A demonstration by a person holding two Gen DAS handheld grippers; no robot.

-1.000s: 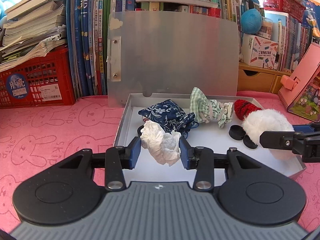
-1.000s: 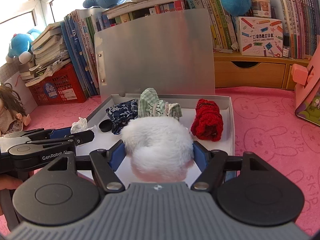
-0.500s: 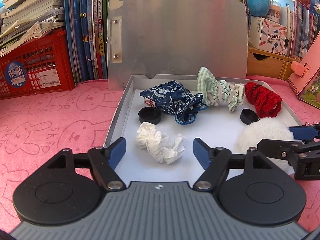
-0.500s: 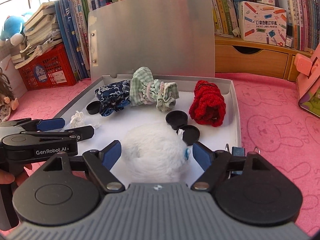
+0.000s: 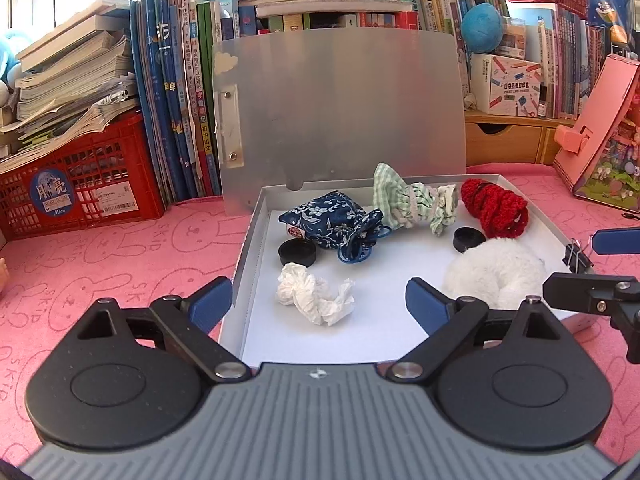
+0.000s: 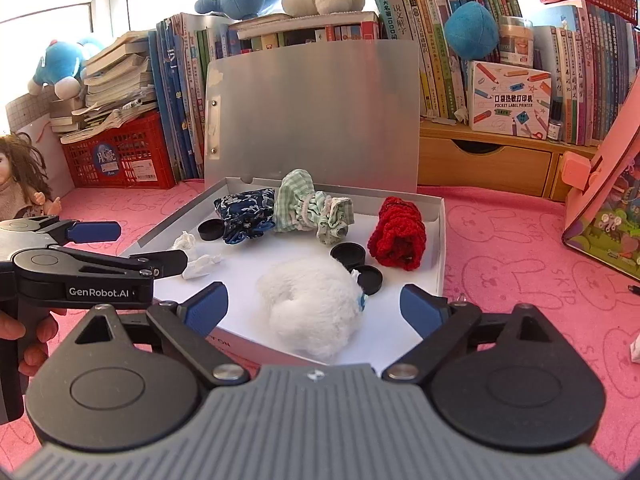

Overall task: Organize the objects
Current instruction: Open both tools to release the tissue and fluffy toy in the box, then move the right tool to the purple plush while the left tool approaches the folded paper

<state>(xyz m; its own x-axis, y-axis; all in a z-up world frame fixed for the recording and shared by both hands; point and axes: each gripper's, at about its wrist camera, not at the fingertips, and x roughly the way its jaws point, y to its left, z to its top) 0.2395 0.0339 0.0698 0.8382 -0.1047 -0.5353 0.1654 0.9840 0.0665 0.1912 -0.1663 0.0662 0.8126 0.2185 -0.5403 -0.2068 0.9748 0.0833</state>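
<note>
Left to right across the open box (image 5: 256,216) on the pink surface (image 5: 120,248).

Left tool (image 5: 319,298): a second ago my jaws were clamped on the crumpled tissue (image 5: 314,296). Now they are apart and opening wider, pads clear of it on both sides. The tissue lies loose on the box floor, near left, just beside the black cap (image 5: 297,252).

Far row, untouched: blue floral pouch (image 5: 332,220), green checked pouch (image 5: 408,204), red knitted piece (image 5: 496,210).

Right tool (image 6: 314,306): a second ago it squeezed the white fluffy ball (image 6: 312,308). Now these jaws are also spreading, nothing pressed between them; the ball rests in the near right part of the box, touching one of two black caps (image 6: 370,278).

Reading: both items are delivered and released inside the box. Neither has rolled out. My judgement: this placement step is finished, and I am free to back off and look for anything left outside the box. I see no loose small item on the surface in either view.
</note>
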